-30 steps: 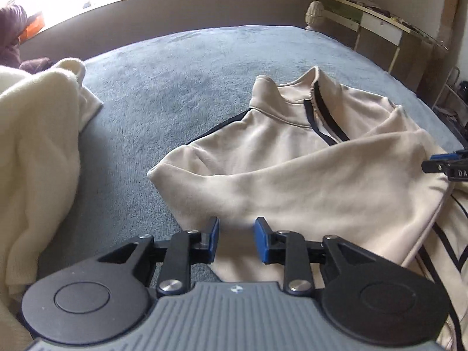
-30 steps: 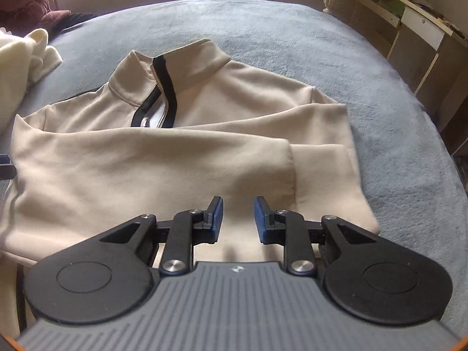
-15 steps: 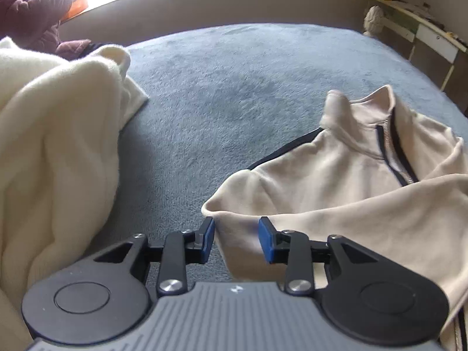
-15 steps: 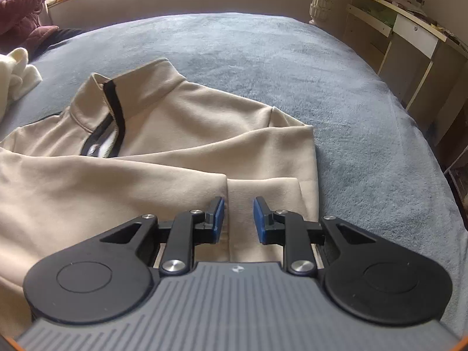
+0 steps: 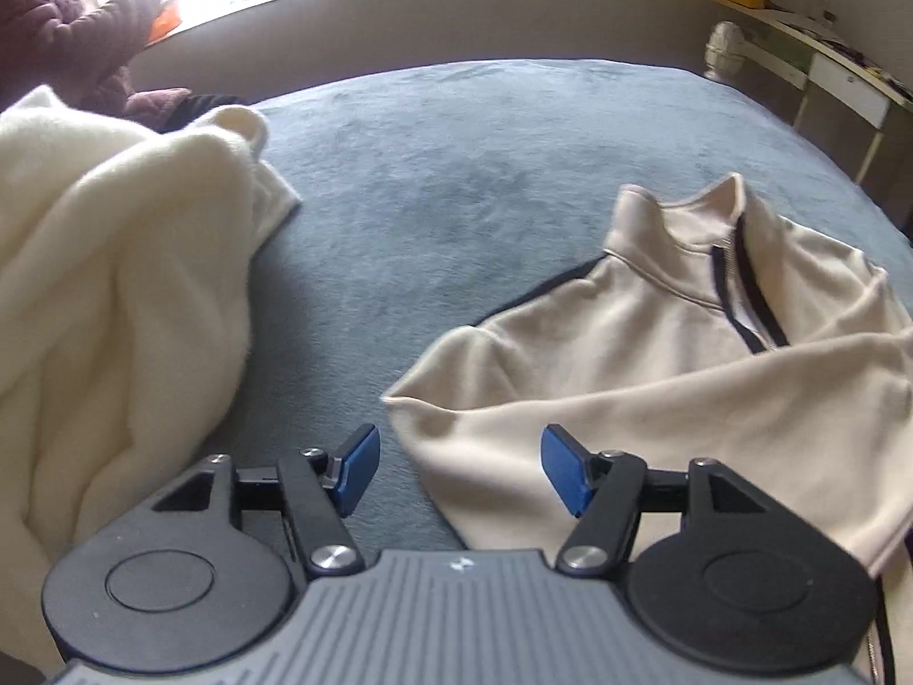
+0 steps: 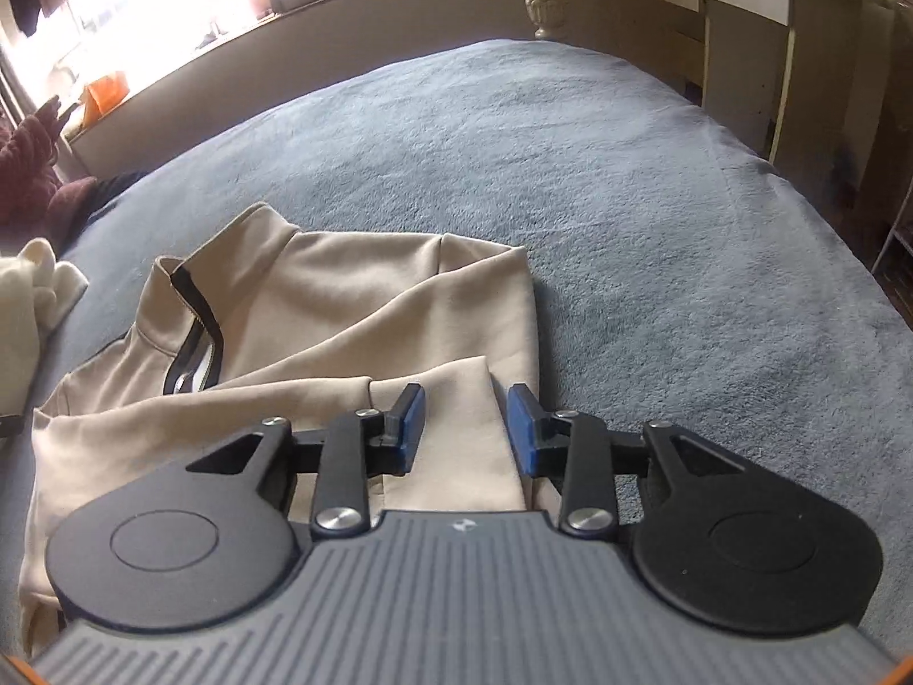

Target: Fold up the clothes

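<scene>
A beige zip-neck sweatshirt [image 5: 656,377] with a black zip band lies on the blue-grey bed, both sleeves folded across its front. My left gripper [image 5: 459,471] hovers over its left shoulder edge, jaws opening, blue pads apart, gripping nothing. In the right wrist view the same sweatshirt [image 6: 319,308] lies left of centre. My right gripper [image 6: 467,428] hangs over the folded sleeve cuff at the garment's right edge, jaws opening, the cloth lying below the pads and not pinched.
A cream fleece garment [image 5: 102,297] is heaped on the left of the bed [image 5: 445,171]. A maroon jacket [image 5: 63,40] sits by the window at far left. A desk [image 6: 759,5] and shelves stand beyond the bed's right side.
Both grippers have widened their jaws. The left view has slid left off the sweatshirt's front to its shoulder edge. The right view has shifted right to the garment's right edge.
</scene>
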A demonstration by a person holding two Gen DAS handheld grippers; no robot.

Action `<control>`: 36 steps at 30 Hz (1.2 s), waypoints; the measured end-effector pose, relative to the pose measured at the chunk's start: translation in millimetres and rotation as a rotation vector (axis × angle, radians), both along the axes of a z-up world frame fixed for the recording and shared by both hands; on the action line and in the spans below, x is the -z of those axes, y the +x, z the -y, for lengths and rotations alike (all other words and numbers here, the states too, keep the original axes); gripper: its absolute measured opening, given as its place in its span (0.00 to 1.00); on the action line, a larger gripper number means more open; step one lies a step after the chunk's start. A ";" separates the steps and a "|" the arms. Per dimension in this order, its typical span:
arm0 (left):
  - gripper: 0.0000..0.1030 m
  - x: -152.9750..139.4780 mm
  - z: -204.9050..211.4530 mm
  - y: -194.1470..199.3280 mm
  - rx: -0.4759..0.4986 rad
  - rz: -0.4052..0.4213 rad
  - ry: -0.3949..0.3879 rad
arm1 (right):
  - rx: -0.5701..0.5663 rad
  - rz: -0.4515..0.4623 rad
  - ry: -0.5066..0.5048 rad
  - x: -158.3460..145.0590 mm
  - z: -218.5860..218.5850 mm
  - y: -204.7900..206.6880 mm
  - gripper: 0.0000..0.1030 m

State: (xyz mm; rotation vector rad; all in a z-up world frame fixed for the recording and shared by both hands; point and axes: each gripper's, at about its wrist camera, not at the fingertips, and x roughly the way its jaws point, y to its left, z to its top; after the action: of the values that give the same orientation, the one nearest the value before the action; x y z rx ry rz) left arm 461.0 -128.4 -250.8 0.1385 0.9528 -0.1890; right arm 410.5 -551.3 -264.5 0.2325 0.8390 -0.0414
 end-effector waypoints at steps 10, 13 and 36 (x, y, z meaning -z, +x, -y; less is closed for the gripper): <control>0.63 23.6 59.0 -30.1 0.175 -0.005 0.065 | -0.081 -0.117 -0.011 25.8 -4.4 26.7 0.05; 0.63 25.7 64.0 -35.1 0.174 0.015 0.095 | -0.100 -0.042 -0.024 10.2 -5.0 19.5 0.03; 0.71 39.3 72.3 -58.9 0.167 -0.025 0.125 | -0.216 -0.087 -0.185 31.8 -62.6 -29.2 0.23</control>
State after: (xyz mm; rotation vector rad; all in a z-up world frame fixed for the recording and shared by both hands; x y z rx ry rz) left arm 402.1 -200.7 -290.2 0.3317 0.9783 -0.2855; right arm 381.3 -488.7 -296.3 -0.0345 0.9374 0.0732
